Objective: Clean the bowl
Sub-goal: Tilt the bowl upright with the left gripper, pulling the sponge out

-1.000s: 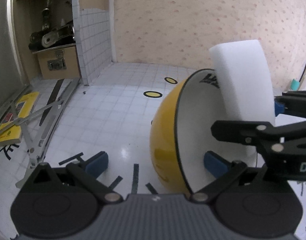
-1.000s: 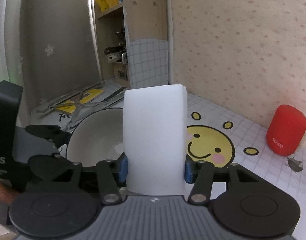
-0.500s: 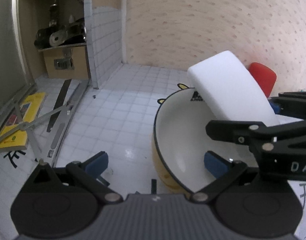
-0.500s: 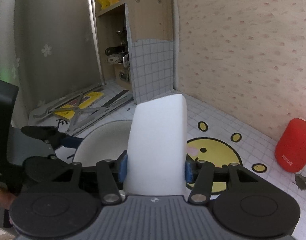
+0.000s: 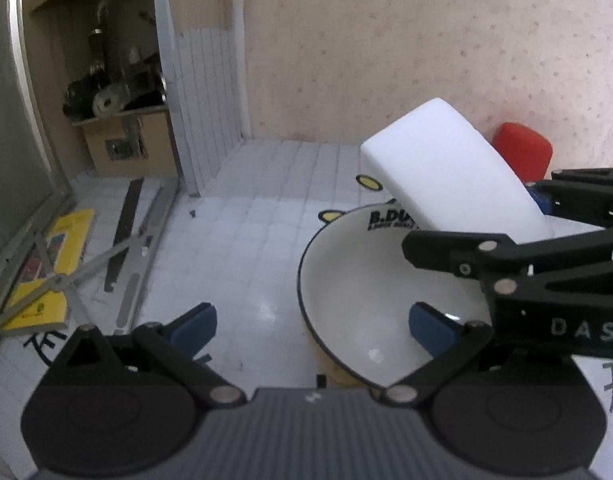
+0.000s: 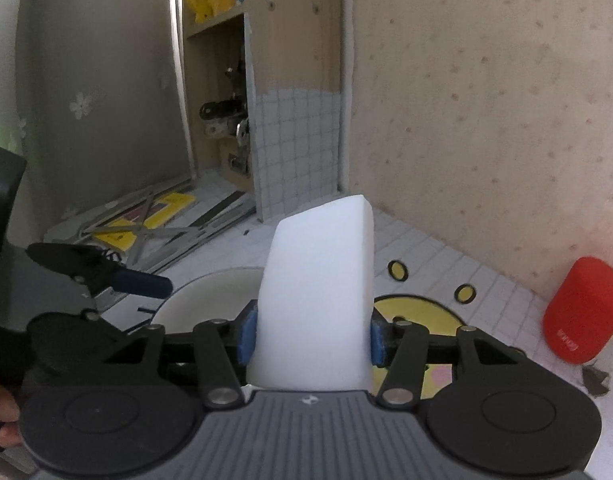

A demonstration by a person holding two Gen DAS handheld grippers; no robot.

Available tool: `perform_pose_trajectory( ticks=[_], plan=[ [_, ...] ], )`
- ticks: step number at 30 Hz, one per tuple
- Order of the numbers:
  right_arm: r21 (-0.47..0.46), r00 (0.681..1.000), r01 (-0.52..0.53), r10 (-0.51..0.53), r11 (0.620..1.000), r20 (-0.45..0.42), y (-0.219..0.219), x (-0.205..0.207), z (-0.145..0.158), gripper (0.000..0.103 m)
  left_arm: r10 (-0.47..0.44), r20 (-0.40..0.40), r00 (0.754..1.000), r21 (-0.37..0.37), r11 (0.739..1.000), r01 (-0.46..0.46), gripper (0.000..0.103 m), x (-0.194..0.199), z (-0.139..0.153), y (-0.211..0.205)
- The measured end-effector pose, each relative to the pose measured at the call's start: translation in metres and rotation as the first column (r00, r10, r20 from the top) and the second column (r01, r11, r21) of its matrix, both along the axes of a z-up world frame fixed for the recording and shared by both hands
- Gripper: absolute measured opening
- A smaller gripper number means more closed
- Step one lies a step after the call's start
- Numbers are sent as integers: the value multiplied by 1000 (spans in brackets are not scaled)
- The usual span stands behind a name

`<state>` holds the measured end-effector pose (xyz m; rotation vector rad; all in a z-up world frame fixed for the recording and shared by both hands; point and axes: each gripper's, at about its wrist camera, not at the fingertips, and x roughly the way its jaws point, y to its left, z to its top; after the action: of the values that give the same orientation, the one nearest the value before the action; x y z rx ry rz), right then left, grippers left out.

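A bowl (image 5: 358,280), yellow outside and white inside with a dark rim, sits on the white tiled surface. My left gripper (image 5: 312,322) is open, its right blue pad inside the bowl and its left pad outside, the near rim between them. My right gripper (image 6: 310,338) is shut on a white sponge block (image 6: 322,296), which is held above the bowl's far right rim in the left wrist view (image 5: 450,176). The bowl (image 6: 210,300) shows partly behind the sponge in the right wrist view.
A red cylinder (image 6: 582,312) stands by the speckled wall at right. A smiley-face print (image 6: 418,316) is on the surface. Metal bars and a yellow book (image 5: 46,264) lie at left. A wooden shelf unit (image 5: 118,92) with metal parts stands at the back left.
The bowl went from tilted on its side to resting upright on the surface. The sponge lifted out of the bowl and now leans above its far rim. The left gripper stayed open.
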<state>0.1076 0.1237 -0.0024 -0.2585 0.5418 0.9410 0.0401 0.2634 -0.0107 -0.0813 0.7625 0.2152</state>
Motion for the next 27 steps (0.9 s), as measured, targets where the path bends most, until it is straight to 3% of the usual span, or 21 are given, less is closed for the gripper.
perform_pose_trajectory(
  ticks=[10, 17, 23, 27],
  plan=[
    [-13, 993, 89, -87, 996, 81, -37, -11, 6, 50, -54, 54, 997, 62, 997, 51, 103, -35, 18, -8],
    [-24, 991, 124, -122, 992, 57, -55, -11, -4, 50, -85, 72, 994, 71, 994, 80, 103, -56, 28, -16],
    [-39, 992, 121, -120, 992, 42, -60, -15, -11, 50, -50, 72, 996, 160, 986, 38, 103, -67, 23, -28],
    [-54, 993, 111, -109, 992, 37, -58, -19, -17, 50, -92, 28, 995, 124, 988, 88, 103, -67, 12, -32]
  ],
)
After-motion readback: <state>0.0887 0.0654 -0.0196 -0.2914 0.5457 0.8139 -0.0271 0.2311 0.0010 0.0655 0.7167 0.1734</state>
